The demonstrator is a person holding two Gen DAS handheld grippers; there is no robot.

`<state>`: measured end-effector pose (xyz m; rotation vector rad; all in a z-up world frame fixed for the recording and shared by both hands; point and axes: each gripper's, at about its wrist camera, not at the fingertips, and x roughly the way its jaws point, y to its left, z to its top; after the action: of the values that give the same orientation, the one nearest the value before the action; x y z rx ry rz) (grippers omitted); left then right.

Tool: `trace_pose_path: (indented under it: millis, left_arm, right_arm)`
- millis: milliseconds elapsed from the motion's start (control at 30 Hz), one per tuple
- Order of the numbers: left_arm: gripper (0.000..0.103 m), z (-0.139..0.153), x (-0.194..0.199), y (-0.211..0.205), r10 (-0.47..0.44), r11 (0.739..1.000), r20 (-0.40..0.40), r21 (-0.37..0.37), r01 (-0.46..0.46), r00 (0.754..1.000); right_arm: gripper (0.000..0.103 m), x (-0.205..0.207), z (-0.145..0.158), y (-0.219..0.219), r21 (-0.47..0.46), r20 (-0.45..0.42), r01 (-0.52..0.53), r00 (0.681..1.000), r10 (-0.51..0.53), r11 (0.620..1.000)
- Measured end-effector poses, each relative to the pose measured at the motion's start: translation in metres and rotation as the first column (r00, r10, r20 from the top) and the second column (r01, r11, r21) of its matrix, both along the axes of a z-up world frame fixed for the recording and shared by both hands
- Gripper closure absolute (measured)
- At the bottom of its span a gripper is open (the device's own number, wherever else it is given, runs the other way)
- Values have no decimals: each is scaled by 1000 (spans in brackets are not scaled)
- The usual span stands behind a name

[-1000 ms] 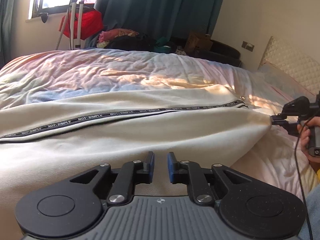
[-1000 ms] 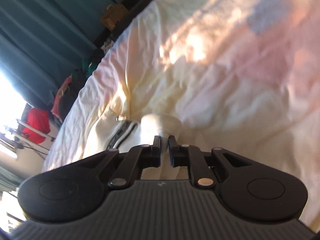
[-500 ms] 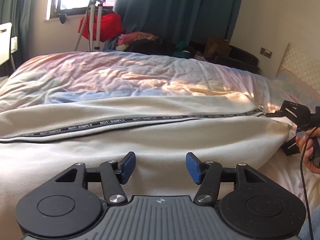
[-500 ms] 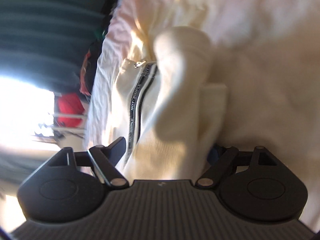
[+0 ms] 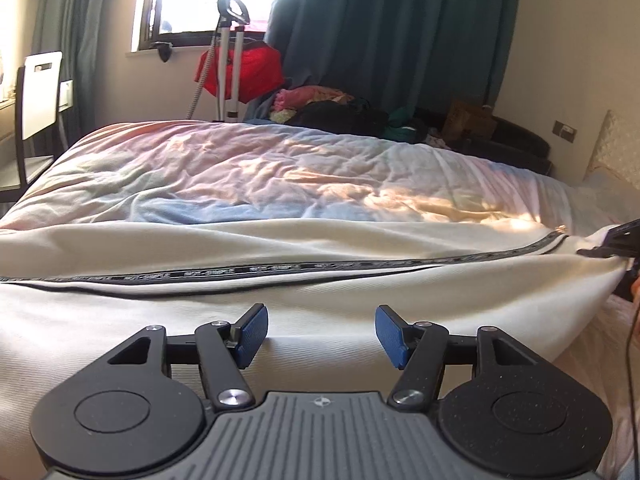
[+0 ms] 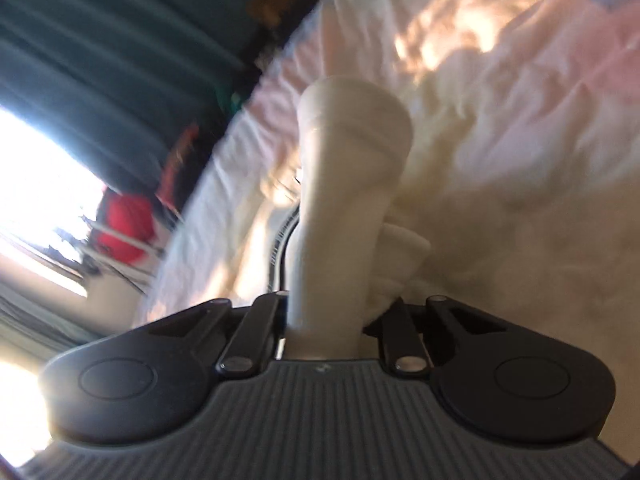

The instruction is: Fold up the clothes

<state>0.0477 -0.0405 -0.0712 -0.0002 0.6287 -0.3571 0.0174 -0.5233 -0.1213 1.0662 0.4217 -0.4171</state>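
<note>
A white chair point(image 5: 40, 92) stands at the far left by the window, with a red bag point(image 5: 244, 74) on a metal stand further along. The cream garment point(image 5: 320, 296) lies stretched across the bed point(image 5: 260, 172), its black lettered zipper tape point(image 5: 280, 270) running left to right. The left gripper point(image 5: 320, 334) hovers low over the cloth, blue pads spread wide with nothing between them. At the far right edge the right gripper point(image 6: 328, 312) meets the garment's end; its blurred wrist view shows a ribbed cuff point(image 6: 344, 216) bunched between the fingers, which seem pressed against it, though I cannot tell for certain.
</note>
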Motion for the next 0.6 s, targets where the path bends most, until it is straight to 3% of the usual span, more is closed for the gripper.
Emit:
trace_pose_path:
  millis: [200,300,367,467,600]
  left_arm:
    - [31,-29,3,-17,56,987,-76,152,-44,995]
    - [25,-32,3,-23,61,982,-64,183,-49,996]
    - [24,-30,5,-21,62,986,-74,161,-49,995]
    - [24,-23,5,-14,64,989,-74,140,-53,995]
    - [24,-9,4,-4,89,990,-57,112,-82,994]
  right_arm:
    - [88,12,15,14,-184,-55,-45,998,35,982]
    - [88,19,28,40,-372,-116,-115,990,76,921]
    - [88,23,39,61,-499,-155,-161,983,94,851]
    - [87,24,56,95,-664,-185,-208,976,111,718]
    - [87,15,76,154,-834,-185,-243,969,164,495]
